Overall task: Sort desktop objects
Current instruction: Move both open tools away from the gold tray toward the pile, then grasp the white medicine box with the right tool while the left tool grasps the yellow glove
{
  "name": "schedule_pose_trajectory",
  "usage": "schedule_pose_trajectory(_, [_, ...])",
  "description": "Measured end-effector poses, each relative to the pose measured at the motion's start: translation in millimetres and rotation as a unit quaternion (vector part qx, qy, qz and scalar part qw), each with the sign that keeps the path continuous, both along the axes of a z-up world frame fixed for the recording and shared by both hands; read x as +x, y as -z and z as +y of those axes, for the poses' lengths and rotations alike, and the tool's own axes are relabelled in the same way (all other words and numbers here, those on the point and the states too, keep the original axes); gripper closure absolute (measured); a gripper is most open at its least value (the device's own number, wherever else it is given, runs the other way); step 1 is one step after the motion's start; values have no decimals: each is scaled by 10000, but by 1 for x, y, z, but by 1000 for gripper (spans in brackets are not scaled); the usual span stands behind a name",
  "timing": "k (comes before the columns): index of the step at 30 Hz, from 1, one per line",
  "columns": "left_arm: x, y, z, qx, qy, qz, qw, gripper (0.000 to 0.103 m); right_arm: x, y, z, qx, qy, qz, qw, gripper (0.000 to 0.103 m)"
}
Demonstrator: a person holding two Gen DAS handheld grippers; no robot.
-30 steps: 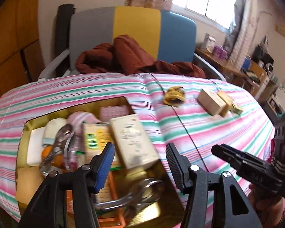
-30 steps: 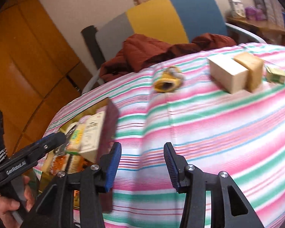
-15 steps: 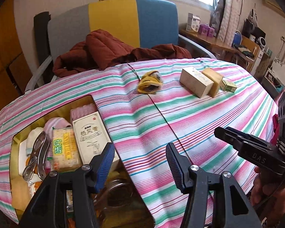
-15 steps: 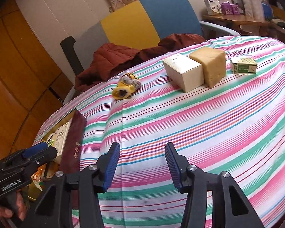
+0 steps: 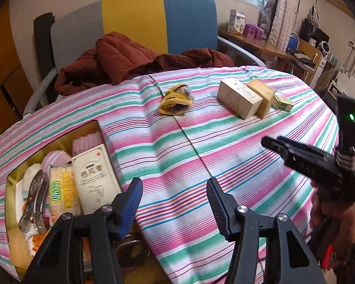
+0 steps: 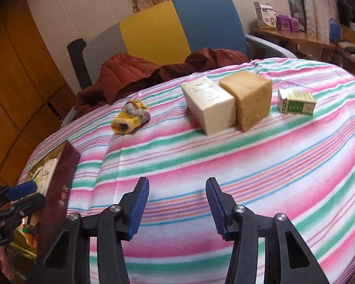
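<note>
Striped cloth [image 6: 224, 156], pink/green/white, covers the whole table under both my grippers. My left gripper [image 5: 175, 203] hangs w/ jaws apart, nothing between the blue pads, just cloth below. Right gripper [image 6: 177, 206] likewise spread & empty; its jaws have just been opening a bit, no item between them. From the right wrist view: white box [image 6: 209, 105] at 12 o'clock, tan block [image 6: 250, 99] touching its right side, small green box [image 6: 297, 101] at 1 o'clock, apart from the block. Yellow rolled sock [image 6: 130, 118] at 11 o'clock, on its own. Storage box [image 5: 47, 142] sits at 9 o'clock of my left gripper, gold inside, dark red outer wall, packed w/ a cream carton [image 5: 94, 177], yellow-green packet [image 5: 61, 189], pink sock [image 5: 56, 158] & metal tongs [image 5: 34, 201]. Maroon jacket [image 5: 130, 59] lies on the chair [image 5: 135, 19] at 12 o'clock beyond the table edge. My right hand [image 5: 331, 210] shows at 3 o'clock in the left view.
</note>
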State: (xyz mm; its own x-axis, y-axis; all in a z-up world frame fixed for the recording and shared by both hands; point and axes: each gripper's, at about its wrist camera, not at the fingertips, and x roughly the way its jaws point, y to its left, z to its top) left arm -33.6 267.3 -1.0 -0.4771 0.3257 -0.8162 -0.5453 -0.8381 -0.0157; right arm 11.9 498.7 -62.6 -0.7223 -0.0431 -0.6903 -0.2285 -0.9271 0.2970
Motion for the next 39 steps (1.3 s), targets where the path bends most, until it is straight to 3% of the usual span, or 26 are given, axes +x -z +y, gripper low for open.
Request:
schedule_pose_trajectory(6, [-2, 4, 13, 73, 130, -101, 9998, 46, -27, -9, 26, 281, 110, -17, 9995, 48])
schedule_pose_trajectory(10, [-4, 8, 19, 72, 142, -223, 9996, 46, -56, -26, 37, 647, 56, 207, 9977, 35])
schedule_pose_trajectory(12, [-5, 8, 18, 67, 138, -203, 9997, 46, -74, -32, 38, 879, -12, 310, 9956, 34])
schedule_pose_trajectory(15, [-9, 4, 15, 11, 85, -127, 9999, 46, -107, -28, 40, 1384, -54, 32, 9904, 34])
schedule_pose_trajectory(20, [-21, 4, 7, 33, -117, -144, 9998, 46, -139, -4, 48, 1312, -229, -391, 9903, 35])
schedule_pose_trajectory(23, [-27, 8, 9, 5, -166, -193, 9997, 46, -138, 6, 46, 1286, -282, -373, 9906, 39])
schedule_pose_trajectory(24, [-30, 8, 10, 19, -174, -222, 9996, 46, -137, 7, 43, 1352, -311, -360, 9897, 50])
schedule_pose_trajectory(25, [-34, 8, 12, 42, -186, -240, 9995, 46, -135, 8, 39, 1348, -400, -368, 9894, 51])
schedule_pose_trajectory(39, [-123, 33, 76, -60, -43, -278, 9996, 40, -77, 17, 31, 689, -114, 120, 9975, 50])
